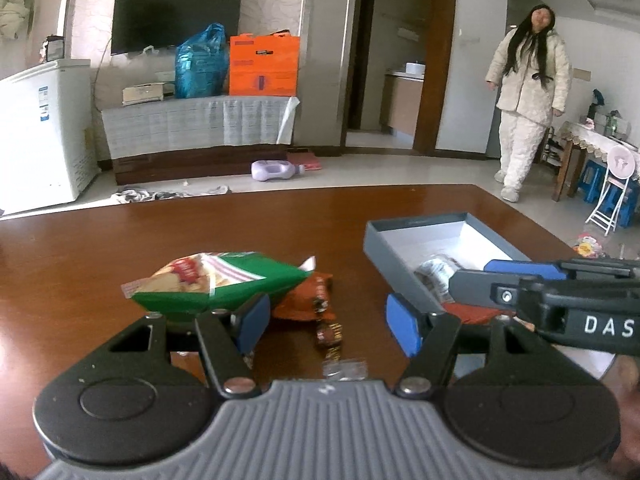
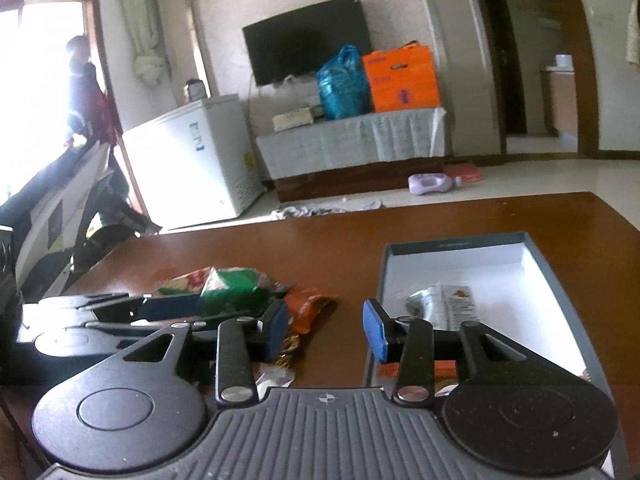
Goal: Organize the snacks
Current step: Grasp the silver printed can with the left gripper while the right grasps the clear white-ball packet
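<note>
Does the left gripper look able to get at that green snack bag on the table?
Probably yes. The left gripper is open and empty, and the green snack bag lies just ahead of its left finger on the table, with nothing in between.

We hold the right gripper (image 2: 326, 330) low over the brown table (image 2: 328, 236), its blue pads apart with nothing between them. To the right lies a grey box (image 2: 560, 264) with a silver packet (image 2: 440, 304) inside. To the left lie a green bag (image 2: 232, 284) and an orange packet (image 2: 308, 306), touching each other.
</note>
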### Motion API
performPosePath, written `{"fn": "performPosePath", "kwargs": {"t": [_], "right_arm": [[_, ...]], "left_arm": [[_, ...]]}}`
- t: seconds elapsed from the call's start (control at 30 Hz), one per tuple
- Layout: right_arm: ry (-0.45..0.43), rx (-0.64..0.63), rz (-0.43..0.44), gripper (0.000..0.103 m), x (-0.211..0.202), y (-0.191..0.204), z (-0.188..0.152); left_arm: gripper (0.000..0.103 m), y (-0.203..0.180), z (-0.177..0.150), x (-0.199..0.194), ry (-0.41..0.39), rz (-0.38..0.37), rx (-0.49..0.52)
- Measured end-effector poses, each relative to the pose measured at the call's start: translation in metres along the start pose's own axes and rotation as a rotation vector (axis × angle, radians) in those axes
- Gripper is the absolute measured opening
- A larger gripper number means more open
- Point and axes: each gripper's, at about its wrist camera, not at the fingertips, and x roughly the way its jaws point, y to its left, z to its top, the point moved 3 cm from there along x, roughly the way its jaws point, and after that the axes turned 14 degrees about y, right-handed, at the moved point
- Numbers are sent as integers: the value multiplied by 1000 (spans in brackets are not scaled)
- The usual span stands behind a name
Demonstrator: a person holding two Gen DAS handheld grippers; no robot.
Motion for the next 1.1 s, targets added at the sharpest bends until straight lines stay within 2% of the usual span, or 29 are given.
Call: {"fn": "performPosePath", "kwargs": {"t": [0.33,0.6,1.1], "right_arm": [[68,-29,31,50,11,17,-10],[131,-49,50,51,23,31,-18],[238,-102,8,54,57,58,-32]], "left_arm": [[65,22,-11,-7,22,44,-12],[65,36,-21,-1,69,86,-20],[65,49,-33,30,169,167,-20]]}}
